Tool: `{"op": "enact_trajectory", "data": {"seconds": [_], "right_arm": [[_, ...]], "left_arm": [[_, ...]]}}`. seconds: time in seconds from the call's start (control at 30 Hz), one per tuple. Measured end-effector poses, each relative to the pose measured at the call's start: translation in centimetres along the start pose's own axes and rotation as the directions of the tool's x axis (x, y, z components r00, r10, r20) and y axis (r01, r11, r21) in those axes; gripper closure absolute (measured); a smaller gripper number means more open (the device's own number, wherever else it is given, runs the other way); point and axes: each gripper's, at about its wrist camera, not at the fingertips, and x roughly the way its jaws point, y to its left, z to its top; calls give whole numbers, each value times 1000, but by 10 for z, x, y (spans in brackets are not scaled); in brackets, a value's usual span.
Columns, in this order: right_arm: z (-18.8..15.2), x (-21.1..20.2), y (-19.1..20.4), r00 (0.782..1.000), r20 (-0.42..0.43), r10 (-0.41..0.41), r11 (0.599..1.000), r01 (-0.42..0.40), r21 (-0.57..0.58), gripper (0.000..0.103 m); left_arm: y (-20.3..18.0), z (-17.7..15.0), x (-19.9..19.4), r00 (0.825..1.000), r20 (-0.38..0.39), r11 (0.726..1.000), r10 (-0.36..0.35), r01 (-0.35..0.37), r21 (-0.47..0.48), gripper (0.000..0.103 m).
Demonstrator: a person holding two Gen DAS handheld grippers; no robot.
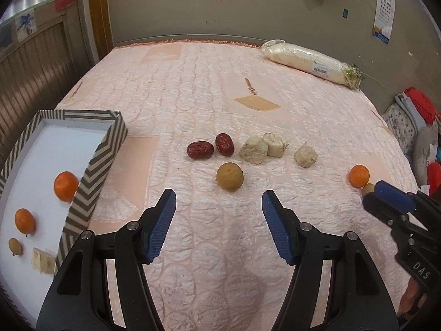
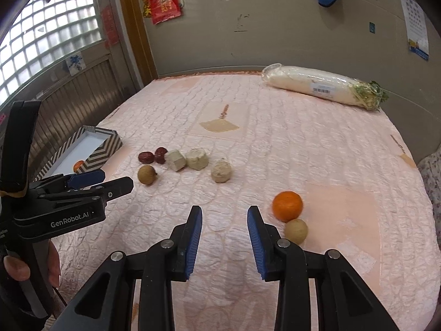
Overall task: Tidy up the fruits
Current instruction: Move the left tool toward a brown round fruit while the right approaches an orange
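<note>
Right wrist: round orange tangerine [image 2: 287,205]

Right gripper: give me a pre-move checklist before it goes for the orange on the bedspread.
1. Right gripper empty: ok, nothing sits between its blue pads.
2. Jaws wide enough for the orange: cannot tell, the gap looks narrower than the fruit.
3. Orange free to lift: not ok, a longan touches its near side.
4. Left gripper out of the way: ok, it is open over bare bedspread near another longan.
5. Striped box has room: ok, it holds two oranges, a longan and a pale chunk, with white floor free.
</note>
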Motion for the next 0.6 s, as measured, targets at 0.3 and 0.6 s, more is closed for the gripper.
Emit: {"op": "enact_trajectory", "data": {"seconds": [0.3, 0.6], "right_arm": [[-8, -8, -39, 998, -10, -57, 995, 57, 84, 69], [-11, -4, -55, 999, -20, -50, 991, 52, 121, 67]], "left_arm": [[1, 5, 20, 997, -50, 998, -63, 64, 18, 38], [-6, 14, 37, 997, -67, 998, -41, 44, 35, 38]]}}
